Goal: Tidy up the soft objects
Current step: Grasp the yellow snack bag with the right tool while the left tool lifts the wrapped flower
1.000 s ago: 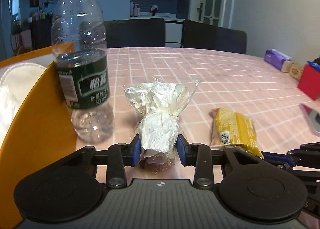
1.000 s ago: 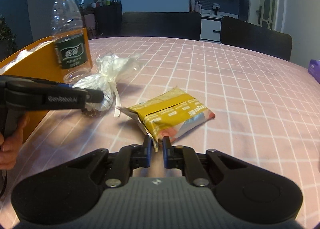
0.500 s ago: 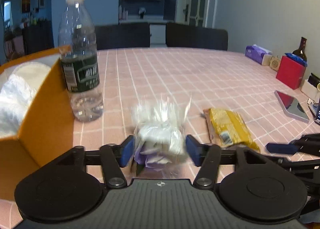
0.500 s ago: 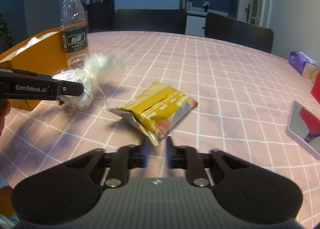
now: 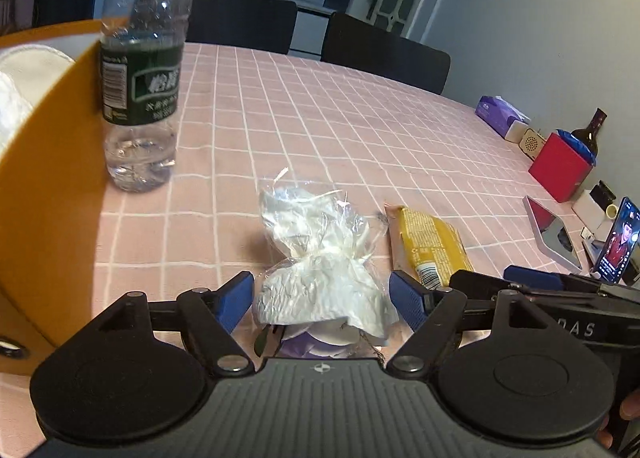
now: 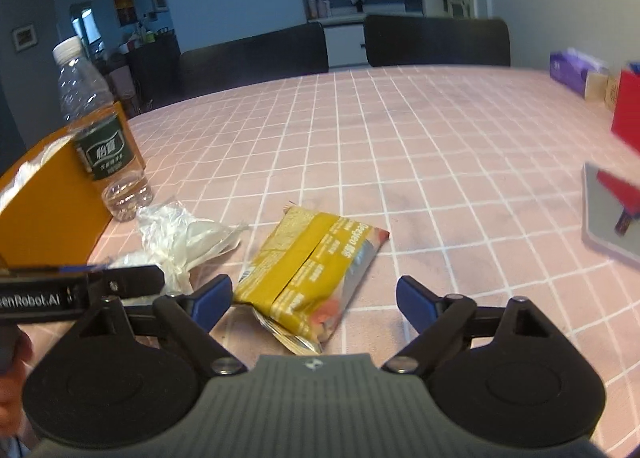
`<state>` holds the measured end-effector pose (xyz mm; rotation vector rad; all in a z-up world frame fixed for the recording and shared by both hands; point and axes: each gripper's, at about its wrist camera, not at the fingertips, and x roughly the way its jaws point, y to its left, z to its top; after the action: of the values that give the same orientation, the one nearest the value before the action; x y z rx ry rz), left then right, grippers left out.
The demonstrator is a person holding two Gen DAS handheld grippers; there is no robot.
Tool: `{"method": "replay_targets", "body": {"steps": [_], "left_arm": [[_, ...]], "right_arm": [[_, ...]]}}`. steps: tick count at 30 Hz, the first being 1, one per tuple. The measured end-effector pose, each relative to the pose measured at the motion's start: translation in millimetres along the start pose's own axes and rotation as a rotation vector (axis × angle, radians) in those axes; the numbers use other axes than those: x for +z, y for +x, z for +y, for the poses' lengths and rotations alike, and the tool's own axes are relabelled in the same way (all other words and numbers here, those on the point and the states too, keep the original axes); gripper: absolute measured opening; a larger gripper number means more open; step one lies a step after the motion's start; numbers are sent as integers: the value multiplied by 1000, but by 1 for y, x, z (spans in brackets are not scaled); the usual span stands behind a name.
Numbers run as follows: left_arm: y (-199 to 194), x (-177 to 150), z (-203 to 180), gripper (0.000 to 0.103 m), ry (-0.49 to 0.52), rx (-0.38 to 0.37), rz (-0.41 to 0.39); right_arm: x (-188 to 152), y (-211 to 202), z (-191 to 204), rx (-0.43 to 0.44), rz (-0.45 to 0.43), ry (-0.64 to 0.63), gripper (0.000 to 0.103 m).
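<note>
Two soft things lie side by side on the pink checked tablecloth [image 5: 304, 106], each framed by its own tool. The left gripper [image 5: 322, 300] has its blue pads spread wide with a crinkled clear plastic bag [image 5: 320, 266] of white stuff between them; the pads stand a little clear of the bag on either side, touching nothing. The bag is tied at a waist, its fat bundle nearest the camera and its loose frilled top pointing away across the table, so its long axis runs roughly along the fingers. Just to its right lies the yellow snack packet [image 5: 426, 248], close beside but apart from the bag. In the right wrist view the right gripper [image 6: 314, 300] is likewise spread open, with the near end of the yellow snack packet [image 6: 312, 278] lying between its pads and gripped by neither. The packet's long axis runs diagonally, near end low at the gripper, far end pointing up and to the right. To the left of the bag stands an upright water bottle [image 5: 140, 70] with a dark green label, just beside the wall of an orange box [image 5: 44, 162] that holds something white.
</note>
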<state>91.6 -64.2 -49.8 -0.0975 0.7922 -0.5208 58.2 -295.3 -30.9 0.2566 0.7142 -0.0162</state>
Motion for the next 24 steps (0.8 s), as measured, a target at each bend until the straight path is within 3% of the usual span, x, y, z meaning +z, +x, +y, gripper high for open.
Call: {"method": "replay_targets", "body": {"steps": [4,6,7,12,15,17,19,24], "left_arm": [[15,0,0,85,-17,-5,33],[21,-1,3,75,-36,-18,53],[21,-2,2,69,-28,-8,38],[18,-3,6,59,-27,3,7],[16,-5,4,61,26,43,-13],[14,-5,4,74,33,43,-27],[12,-7,7,81,29,31,-54],[16,-6,9,82,0,31,-58]], "right_arm": [[7,13,-1,-8,32,43,87],[8,21,-3,-4,54,60,88],[8,24,-4,2,66,67,88],[5,36,8,-4,81,20,89],[0,38,17,-28,70,-39,89],[-4,39,22,-47,61,-81,88],[-8,39,26,-70,49,-125,85],[-15,35,29,-101,24,-193,74]]}}
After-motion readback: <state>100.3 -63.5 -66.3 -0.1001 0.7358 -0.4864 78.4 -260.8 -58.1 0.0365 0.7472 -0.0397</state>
